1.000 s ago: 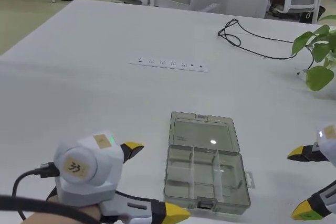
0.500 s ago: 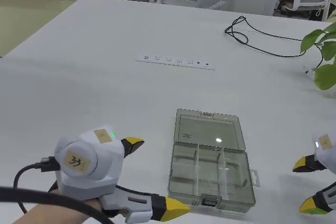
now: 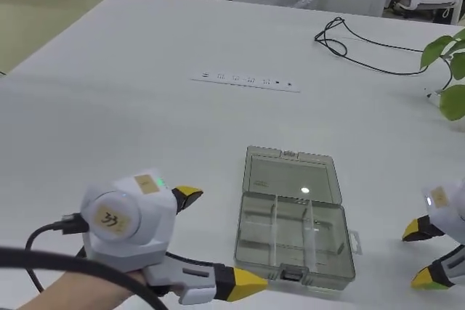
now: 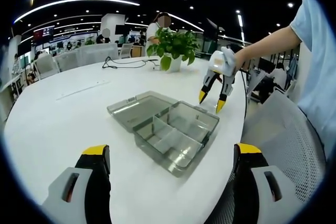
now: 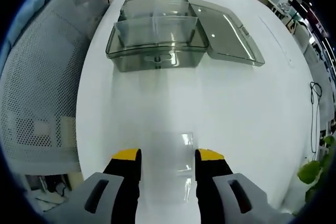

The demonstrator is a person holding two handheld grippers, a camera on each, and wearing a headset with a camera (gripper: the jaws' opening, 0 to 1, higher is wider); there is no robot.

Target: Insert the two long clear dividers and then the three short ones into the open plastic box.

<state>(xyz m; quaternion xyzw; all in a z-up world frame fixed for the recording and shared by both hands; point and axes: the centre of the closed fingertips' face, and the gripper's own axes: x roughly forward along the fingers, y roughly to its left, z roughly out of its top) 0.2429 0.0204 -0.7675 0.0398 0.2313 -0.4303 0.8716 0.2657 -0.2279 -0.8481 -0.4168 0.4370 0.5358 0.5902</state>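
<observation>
Box: one open plastic box (image 3: 294,241) near the front edge of the white table (image 3: 131,107), lid flat behind.
Long dividers (image 3: 275,229): two, upright inside; short crosspieces too faint to count.
Grippers: two. The left gripper (image 3: 221,241) and right gripper (image 3: 416,255) are both spread, grasping nothing.
Between right jaws: perhaps one clear divider (image 5: 176,161), lying flat.

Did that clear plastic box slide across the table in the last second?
No. The plastic box keeps the same spacing and angle to the white power strip beyond it. The whole picture shifted, so the view moved, not the box.
</observation>
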